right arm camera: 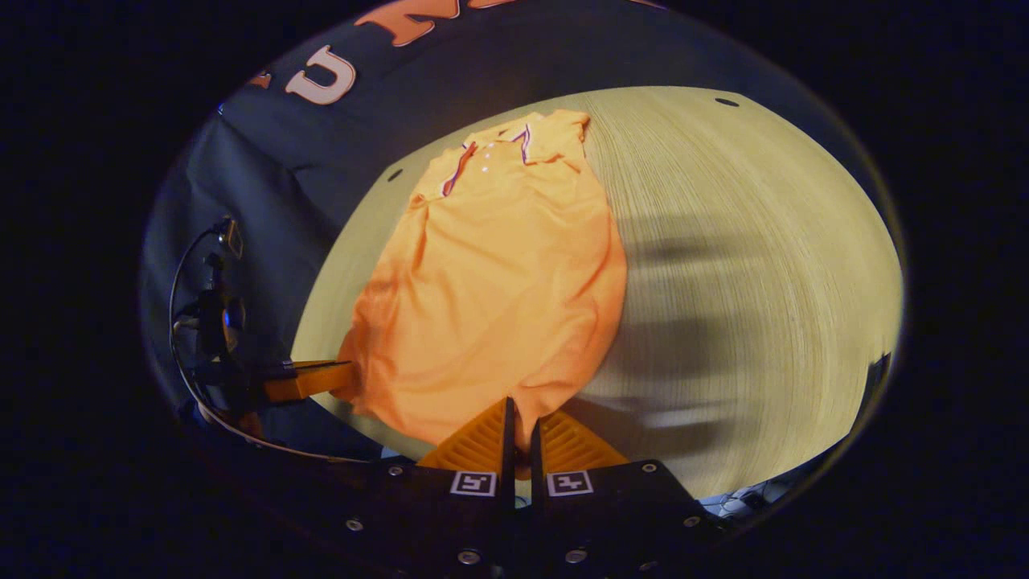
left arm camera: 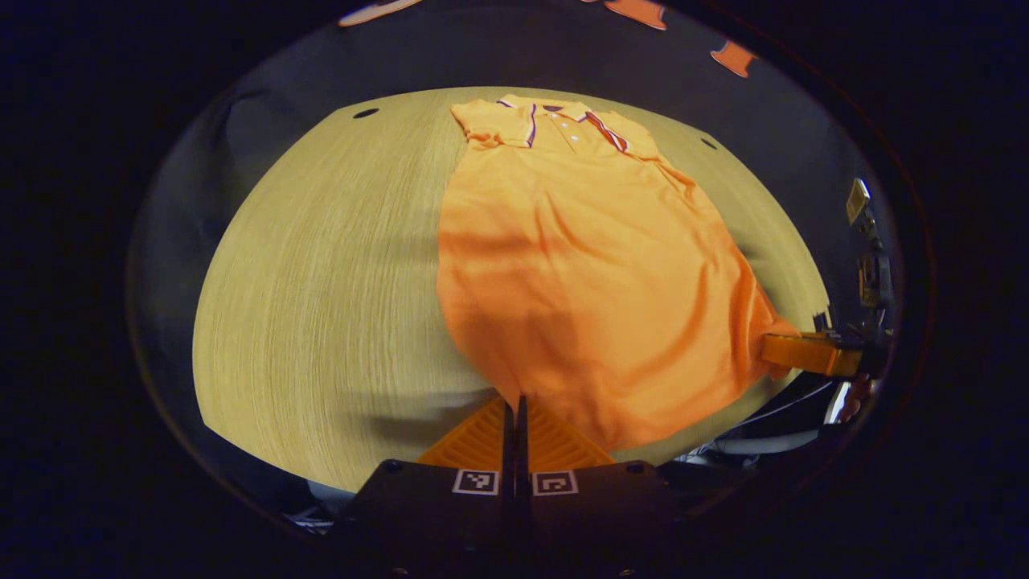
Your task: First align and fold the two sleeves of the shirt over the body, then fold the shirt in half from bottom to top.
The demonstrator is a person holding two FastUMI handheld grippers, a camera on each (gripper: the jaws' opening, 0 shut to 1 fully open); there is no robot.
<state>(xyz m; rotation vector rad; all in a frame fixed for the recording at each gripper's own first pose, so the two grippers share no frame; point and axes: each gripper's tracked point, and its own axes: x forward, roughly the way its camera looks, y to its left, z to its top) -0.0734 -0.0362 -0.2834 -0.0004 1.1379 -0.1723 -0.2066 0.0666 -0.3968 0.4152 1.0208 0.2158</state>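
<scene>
The orange shirt (left arm camera: 579, 265) lies on the wooden table (left arm camera: 321, 305), collar at 12 o'clock, both sleeves folded onto the body. In the left gripper view, the left gripper (left arm camera: 515, 400) at 6 o'clock pinches one hem corner, fingers pressed together on the fabric. In the right gripper view, the right gripper (right arm camera: 521, 402) at 6 o'clock is clamped on the other hem corner, lifting it slightly.

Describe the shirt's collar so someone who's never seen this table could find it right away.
Start at the wooden table and find the orange shirt spread on it. Follow the shirt to its far end, away from both grippers, to the collar. It alone carries dark and white striped trim and small white buttons.
</scene>
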